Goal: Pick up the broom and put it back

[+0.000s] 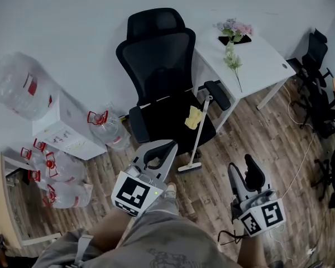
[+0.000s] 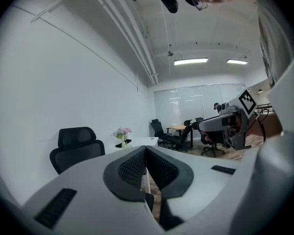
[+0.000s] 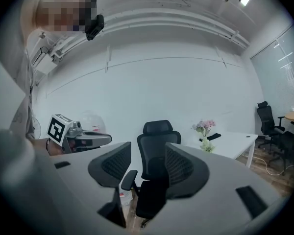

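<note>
Leaning on the chair [image 1: 166, 82], the broom [image 1: 196, 134] stands ahead of the closed left gripper [image 1: 159, 149] and spread right gripper [image 1: 248, 167].

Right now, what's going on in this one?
A person faces a black chair, holding nothing yet. The left hand-held gripper has its jaws together; the right hand-held gripper has them apart, with nothing between. The broom leans against the chair, head on the floor, untouched and not yet picked up.
</note>
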Demonstrator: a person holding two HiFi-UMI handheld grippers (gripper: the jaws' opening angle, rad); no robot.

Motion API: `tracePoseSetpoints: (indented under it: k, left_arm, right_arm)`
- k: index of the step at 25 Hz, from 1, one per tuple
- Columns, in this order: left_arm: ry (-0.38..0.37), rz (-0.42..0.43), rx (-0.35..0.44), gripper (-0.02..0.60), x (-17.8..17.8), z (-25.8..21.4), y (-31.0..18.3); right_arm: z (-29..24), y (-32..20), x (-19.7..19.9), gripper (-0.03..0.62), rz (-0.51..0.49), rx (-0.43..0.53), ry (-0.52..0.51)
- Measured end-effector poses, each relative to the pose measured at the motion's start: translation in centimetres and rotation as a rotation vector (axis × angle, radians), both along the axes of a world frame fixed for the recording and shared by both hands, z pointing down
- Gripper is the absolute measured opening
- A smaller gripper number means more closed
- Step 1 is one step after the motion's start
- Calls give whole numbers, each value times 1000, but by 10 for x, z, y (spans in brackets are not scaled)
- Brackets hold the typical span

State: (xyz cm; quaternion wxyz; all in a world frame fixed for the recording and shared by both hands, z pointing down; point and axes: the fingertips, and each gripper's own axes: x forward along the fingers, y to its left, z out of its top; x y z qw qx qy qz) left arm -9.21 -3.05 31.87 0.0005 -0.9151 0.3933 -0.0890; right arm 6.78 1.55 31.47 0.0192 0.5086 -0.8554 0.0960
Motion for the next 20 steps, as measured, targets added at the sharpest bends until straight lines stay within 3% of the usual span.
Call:
tracePoseSetpoints:
  k: [7,20]
  left_arm:
    - [-27,13,8,17,-15,2,-67]
    - [-48,-43,-12,17,-3,8,-118]
  right_arm:
    - [-5,-72,-18,213,-4,7,8]
    - [5,-143,1,213,-49,-18,26]
